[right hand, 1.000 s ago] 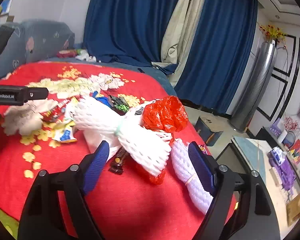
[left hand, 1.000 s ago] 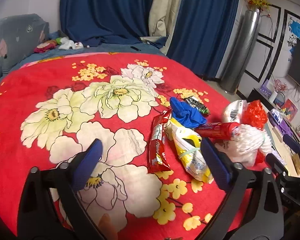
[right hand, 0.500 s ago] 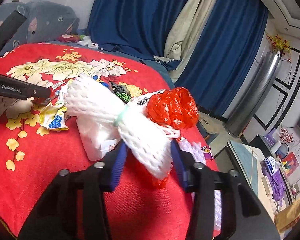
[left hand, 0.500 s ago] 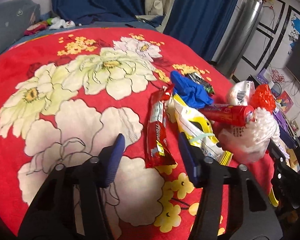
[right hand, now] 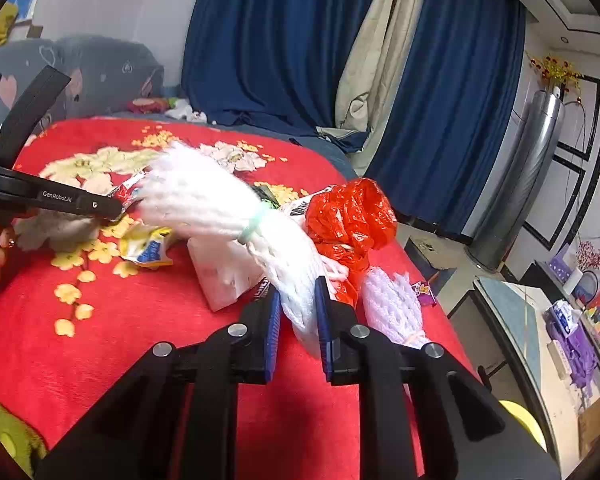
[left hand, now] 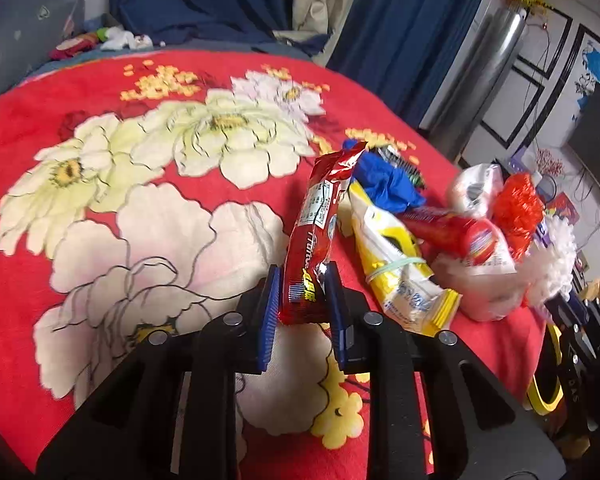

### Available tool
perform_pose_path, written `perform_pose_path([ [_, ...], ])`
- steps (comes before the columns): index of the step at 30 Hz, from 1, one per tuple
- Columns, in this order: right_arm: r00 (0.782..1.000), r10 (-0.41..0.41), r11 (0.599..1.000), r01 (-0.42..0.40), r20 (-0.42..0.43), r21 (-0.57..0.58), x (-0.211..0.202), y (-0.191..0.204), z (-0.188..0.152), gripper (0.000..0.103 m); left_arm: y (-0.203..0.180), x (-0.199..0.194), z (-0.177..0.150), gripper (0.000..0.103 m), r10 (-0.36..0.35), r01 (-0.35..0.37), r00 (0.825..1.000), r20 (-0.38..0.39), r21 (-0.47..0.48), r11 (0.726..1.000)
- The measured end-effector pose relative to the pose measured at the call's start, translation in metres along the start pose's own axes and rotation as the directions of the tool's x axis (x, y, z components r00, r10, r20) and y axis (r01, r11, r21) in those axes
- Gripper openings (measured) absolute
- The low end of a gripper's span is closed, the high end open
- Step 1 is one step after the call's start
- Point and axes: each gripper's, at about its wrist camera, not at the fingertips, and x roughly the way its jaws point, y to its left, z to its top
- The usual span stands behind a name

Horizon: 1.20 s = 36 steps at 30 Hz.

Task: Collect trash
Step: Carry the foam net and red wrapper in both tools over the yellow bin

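A long red snack wrapper stands tilted up off the red flowered blanket. My left gripper holds its lower end, the jaws still closing with the pads pressing on it. My right gripper is shut on the lower end of a white foam net bundle tied with a green band. Beside the net lie a red plastic bag, a purple foam net and a white packet. A yellow packet, a blue crumpled scrap and a red tube lie right of the wrapper.
The bed's right edge drops to the floor near a tall silver vase and a low glass-topped table. Blue curtains hang behind. A grey pillow and small items sit at the head of the bed.
Both grippers went from wide open to closed: the left on the red snack wrapper, whose far end lifted off the blanket, the right on the white foam net.
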Motion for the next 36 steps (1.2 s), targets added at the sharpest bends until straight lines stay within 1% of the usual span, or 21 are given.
perform_pose_path([
  [1, 1.000, 0.006, 1.000, -0.006, 0.004, 0.005, -0.003, 0.000, 0.000, 0.016, 0.000, -0.003, 0.000, 0.013, -0.001, 0.001, 1.000, 0.010, -0.001, 1.000],
  [7, 0.999, 0.026, 0.999, -0.027, 0.030, 0.036, -0.019, -0.004, 0.000, 0.016, -0.010, -0.031, 0.004, 0.012, -0.015, 0.013, 0.996, 0.085, 0.030, 0.999],
  [12, 0.999, 0.009, 0.997, -0.013, 0.051, 0.082, -0.030, -0.014, 0.004, 0.016, -0.026, -0.051, 0.007, 0.012, -0.059, 0.053, 0.990, 0.132, 0.053, 0.997],
  [16, 0.998, -0.002, 0.994, -0.004, 0.061, 0.105, -0.041, -0.026, 0.007, 0.016, -0.040, -0.060, 0.009, 0.012, -0.096, 0.085, 0.984, 0.147, 0.079, 0.993],
  [25, 0.998, -0.036, 0.989, 0.028, 0.055, 0.146, -0.057, -0.048, -0.002, 0.016, -0.077, -0.064, 0.006, 0.011, -0.160, 0.139, 0.977, 0.143, 0.148, 0.979],
  [36, 0.994, -0.094, 0.973, 0.079, 0.060, 0.218, -0.081, -0.083, -0.013, 0.016, -0.132, -0.059, 0.000, 0.011, -0.245, 0.212, 0.963, 0.109, 0.249, 0.945],
])
